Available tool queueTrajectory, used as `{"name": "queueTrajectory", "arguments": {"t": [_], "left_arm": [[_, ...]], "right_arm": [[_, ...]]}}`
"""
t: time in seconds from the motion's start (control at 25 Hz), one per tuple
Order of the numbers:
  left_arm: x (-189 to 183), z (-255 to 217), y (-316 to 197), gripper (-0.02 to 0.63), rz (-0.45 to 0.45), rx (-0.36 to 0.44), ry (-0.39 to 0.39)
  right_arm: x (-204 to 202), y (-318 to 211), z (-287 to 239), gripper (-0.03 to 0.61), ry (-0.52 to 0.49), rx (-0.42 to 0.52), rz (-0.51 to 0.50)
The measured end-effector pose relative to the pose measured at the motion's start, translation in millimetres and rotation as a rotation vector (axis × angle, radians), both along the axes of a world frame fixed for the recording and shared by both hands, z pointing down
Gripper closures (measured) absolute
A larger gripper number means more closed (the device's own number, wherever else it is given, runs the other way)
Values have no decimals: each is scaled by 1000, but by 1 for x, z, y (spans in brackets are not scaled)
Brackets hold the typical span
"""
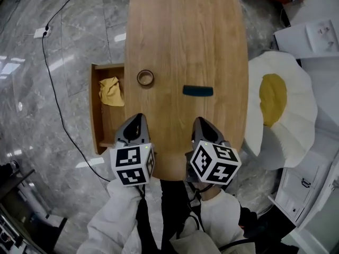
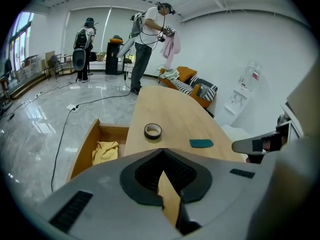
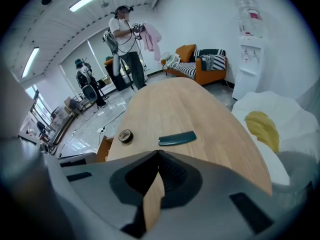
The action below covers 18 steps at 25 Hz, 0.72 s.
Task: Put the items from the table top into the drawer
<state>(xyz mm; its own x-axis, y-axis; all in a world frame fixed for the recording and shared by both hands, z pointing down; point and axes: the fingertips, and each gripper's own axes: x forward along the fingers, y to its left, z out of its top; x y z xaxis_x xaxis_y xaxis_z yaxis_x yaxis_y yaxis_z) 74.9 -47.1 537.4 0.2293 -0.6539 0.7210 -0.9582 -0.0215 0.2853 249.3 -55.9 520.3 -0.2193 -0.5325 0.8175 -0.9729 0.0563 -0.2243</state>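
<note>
so, left gripper (image 1: 139,117): jaws closed tip to tip with nothing between them. it hangs over the table's near edge, pointing down and ahead toward 12 o'clock.
right gripper (image 1: 201,120): jaws likewise pressed together and empty. it sits at the left one's 3 o'clock, with the same tilt.
why held so: both sit short of the items, so i judge this an approach with no pick begun. the closed jaws must part before either can take anything.
tape (image 1: 145,78): a roll lying flat on the table at 12 o'clock of the left gripper. it is near the table's 9 o'clock edge, just beside the drawer, so it is the natural pick for the left side.
teal pad (image 1: 197,91): a dark oblong lying flat, long side across, at 12 o'clock of the right gripper. what it is i cannot tell. it lies apart from the tape, at the tape's 4 o'clock.
table (image 1: 185,25): a long wooden oval with only those two items on it.
drawer (image 1: 95,110): pulled out at the table's 9 o'clock side, open to take things from above.
cloth (image 1: 111,91): yellow, crumpled in the drawer's far half. the near half is bare, likely room for both items.
task: two items left to move, by my reading.
cushion (image 1: 280,105): a fried-egg shape on the floor at 3 o'clock, away from the work.
</note>
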Motion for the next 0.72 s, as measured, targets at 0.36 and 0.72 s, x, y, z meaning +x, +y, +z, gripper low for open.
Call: {"name": "queueTrajectory", "arguments": {"t": [0.36,0.72], "left_arm": [[27,17,-17,614,-55,-33,11],[51,25,-39,614,-56,-49,8]], "right_arm": [[16,-34,13,515,26,-24,-117],[31,-51,29,515,-2,-61,-143]]}}
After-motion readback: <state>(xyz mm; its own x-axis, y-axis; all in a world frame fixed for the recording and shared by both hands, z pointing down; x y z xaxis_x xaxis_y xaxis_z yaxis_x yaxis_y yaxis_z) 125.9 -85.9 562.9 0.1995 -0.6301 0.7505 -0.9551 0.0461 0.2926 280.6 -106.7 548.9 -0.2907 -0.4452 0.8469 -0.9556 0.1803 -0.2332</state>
